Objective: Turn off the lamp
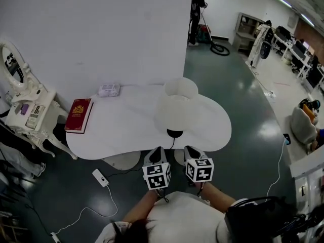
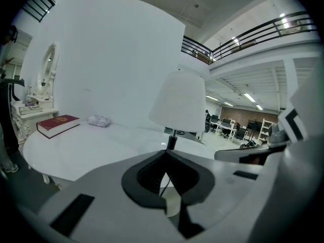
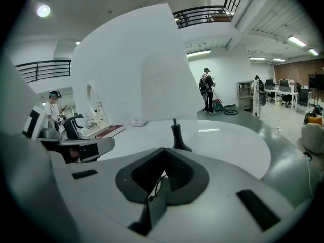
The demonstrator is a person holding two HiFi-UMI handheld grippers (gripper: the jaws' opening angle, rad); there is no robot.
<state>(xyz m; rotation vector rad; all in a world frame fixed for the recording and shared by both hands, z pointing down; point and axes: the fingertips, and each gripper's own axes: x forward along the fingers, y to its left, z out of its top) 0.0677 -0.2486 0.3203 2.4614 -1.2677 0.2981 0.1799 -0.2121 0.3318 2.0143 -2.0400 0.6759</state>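
A lamp with a white shade (image 1: pixel 175 109) and a black foot (image 1: pixel 174 133) stands near the front edge of the white table (image 1: pixel 116 130). Its thin dark cord (image 1: pixel 172 143) drops over that edge. My left gripper (image 1: pixel 156 151) and right gripper (image 1: pixel 192 150) hang side by side just in front of the table edge, short of the lamp and touching nothing. In the left gripper view the shade (image 2: pixel 178 103) rises above the left gripper (image 2: pixel 166 152), whose jaws meet with nothing in them. In the right gripper view the foot (image 3: pixel 179 138) stands beyond the right gripper (image 3: pixel 163 150), also shut and empty.
A red book (image 1: pixel 79 115) lies at the table's left end and a small white packet (image 1: pixel 109 89) at its back. A white vanity with a mirror (image 1: pixel 20 92) stands at the left. A power strip (image 1: pixel 100 177) with cables lies on the floor. A person (image 1: pixel 197 9) stands far behind.
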